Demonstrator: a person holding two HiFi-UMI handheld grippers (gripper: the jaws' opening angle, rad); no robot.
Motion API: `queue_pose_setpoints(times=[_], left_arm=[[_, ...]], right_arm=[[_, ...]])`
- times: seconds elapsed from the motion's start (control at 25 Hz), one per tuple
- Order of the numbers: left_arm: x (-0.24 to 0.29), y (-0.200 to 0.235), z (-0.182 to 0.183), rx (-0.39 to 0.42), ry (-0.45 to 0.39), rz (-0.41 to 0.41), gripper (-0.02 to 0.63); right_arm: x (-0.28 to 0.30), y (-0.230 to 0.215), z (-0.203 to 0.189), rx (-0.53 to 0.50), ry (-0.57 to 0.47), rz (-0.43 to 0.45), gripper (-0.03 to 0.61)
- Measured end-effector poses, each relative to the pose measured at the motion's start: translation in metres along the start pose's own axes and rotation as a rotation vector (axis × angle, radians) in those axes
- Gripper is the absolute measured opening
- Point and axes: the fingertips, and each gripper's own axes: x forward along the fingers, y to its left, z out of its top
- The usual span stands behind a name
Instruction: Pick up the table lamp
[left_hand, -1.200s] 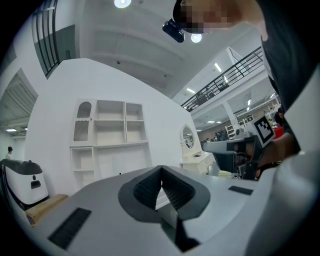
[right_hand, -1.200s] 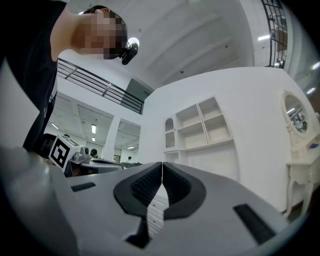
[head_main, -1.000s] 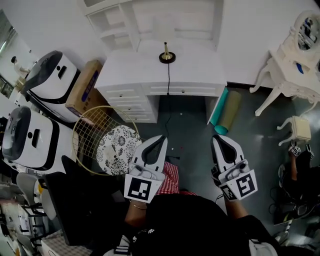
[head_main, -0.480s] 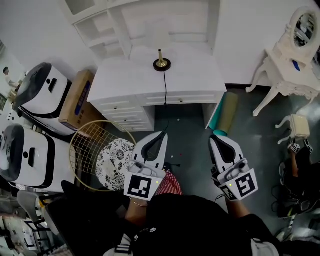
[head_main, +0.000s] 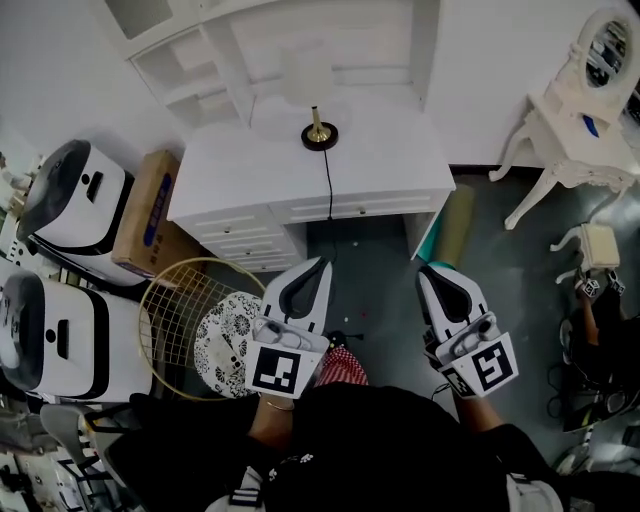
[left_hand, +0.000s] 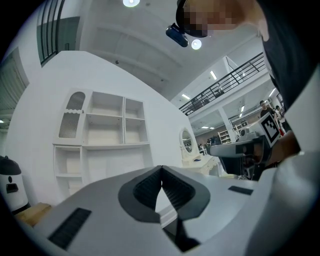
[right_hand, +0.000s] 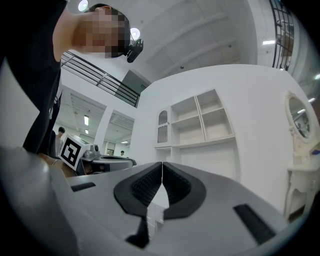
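The table lamp stands on the white desk in the head view: a white shade, a brass stem and a round dark base, with a black cord running down the desk front. Both grippers hover over the floor in front of the desk, well short of the lamp. My left gripper is shut and holds nothing; its tips meet in the left gripper view. My right gripper is shut and empty as well, tips together in the right gripper view.
White shelves rise behind the desk. Left of it sit a cardboard box and white rounded machines. A wire basket and patterned stool lie left of my left gripper. A rolled mat and white dressing table are at right.
The desk and lamp have shifted down and leftward in the head view as I move toward them. Both grippers stay shut side by side.
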Motion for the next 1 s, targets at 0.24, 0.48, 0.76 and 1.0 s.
queue_pose_setpoints(times=[0.24, 0.48, 0.76, 1.0], left_arm=[[0.021, 0.010, -0.005, 0.031, -0.005, -0.080, 0.009], [0.039, 0.034, -0.011, 0.026, -0.011, -0.104, 0.009], [0.048, 0.068, -0.015, 0.029, -0.015, -0.116, 0.009], [0.050, 0.097, -0.021, -0.007, -0.028, -0.100, 0.009]], right_arm=[[0.023, -0.009, -0.009, 0.005, 0.024, -0.022, 0.017], [0.051, -0.016, -0.017, -0.001, 0.040, -0.036, 0.017], [0.087, -0.013, -0.020, -0.015, 0.046, -0.032, 0.017], [0.114, -0.008, -0.025, -0.025, 0.047, -0.035, 0.017]])
